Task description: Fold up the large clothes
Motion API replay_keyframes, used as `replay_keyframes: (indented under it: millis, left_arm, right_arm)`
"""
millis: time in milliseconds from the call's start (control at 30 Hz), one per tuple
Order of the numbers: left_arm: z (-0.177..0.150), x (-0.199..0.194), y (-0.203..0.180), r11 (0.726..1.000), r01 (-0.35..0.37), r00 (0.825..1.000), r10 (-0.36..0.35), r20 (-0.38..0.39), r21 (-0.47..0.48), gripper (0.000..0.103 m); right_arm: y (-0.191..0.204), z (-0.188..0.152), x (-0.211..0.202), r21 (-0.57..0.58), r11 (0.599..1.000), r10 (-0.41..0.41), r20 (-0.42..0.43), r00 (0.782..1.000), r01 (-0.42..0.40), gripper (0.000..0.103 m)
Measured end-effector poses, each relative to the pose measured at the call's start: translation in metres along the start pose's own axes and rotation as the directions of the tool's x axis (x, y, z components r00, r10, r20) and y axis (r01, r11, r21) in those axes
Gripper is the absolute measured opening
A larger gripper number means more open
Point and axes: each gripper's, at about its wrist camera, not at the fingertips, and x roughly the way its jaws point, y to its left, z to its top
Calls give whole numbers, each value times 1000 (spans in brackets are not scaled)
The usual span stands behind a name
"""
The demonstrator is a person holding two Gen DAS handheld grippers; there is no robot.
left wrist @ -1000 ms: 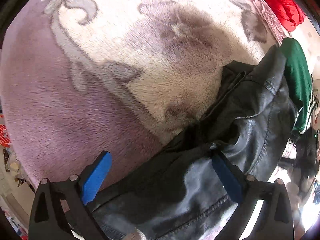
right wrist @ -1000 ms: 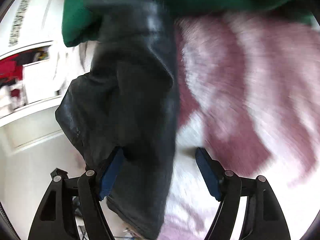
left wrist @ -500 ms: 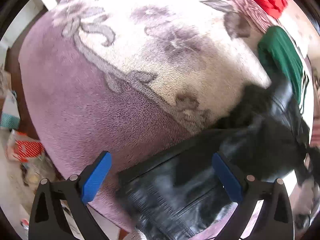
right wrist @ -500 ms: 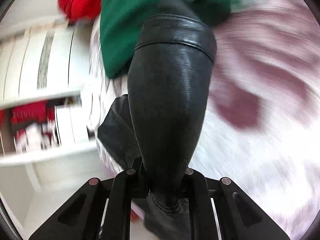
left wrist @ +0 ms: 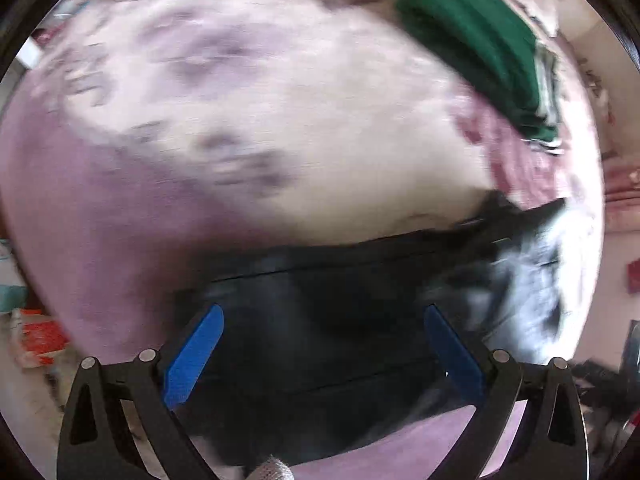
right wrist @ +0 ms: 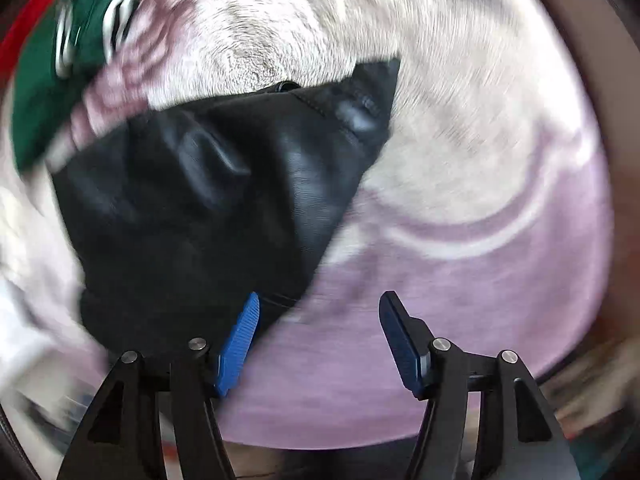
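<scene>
A black leather jacket [left wrist: 328, 320] lies on a fleece blanket [left wrist: 280, 120] of purple and cream. My left gripper [left wrist: 324, 336] hangs over it, pointing down and open wide; the jacket spreads below and between its blue pads [left wrist: 196, 356], which do not press on it. The picture is blurred. In the right wrist view the jacket [right wrist: 220, 184] lies crumpled to the left. My right gripper [right wrist: 320, 298] is opening, with only purple blanket [right wrist: 460, 280] between its pads. Its left pad [right wrist: 240, 344] stands at the jacket's near edge.
A folded green garment with white stripes [left wrist: 472, 40] lies on the blanket beyond the jacket, at the upper left in the right wrist view [right wrist: 40, 80]. A red garment [right wrist: 24, 20] sits past it. Floor clutter [left wrist: 36, 332] shows beyond the blanket's left edge.
Half a second ago my right gripper was shut on a jacket sleeve and lifting it; it has now let go and its jaws stand apart. The jacket now lies spread under the left gripper.
</scene>
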Motion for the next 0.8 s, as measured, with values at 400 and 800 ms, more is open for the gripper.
replay_keyframes:
  millis: [400,800]
  left_arm:
    - [44,96,-23,999,4,995,-7,-96,-36,103]
    - [40,13,61,992,9,1000,-9,0,-126,103]
  right_arm:
    - [251,59,7,-402,907,172,71,983,-129,33]
    - [278,45,-7,-483,862,126,-89,988,-153,32]
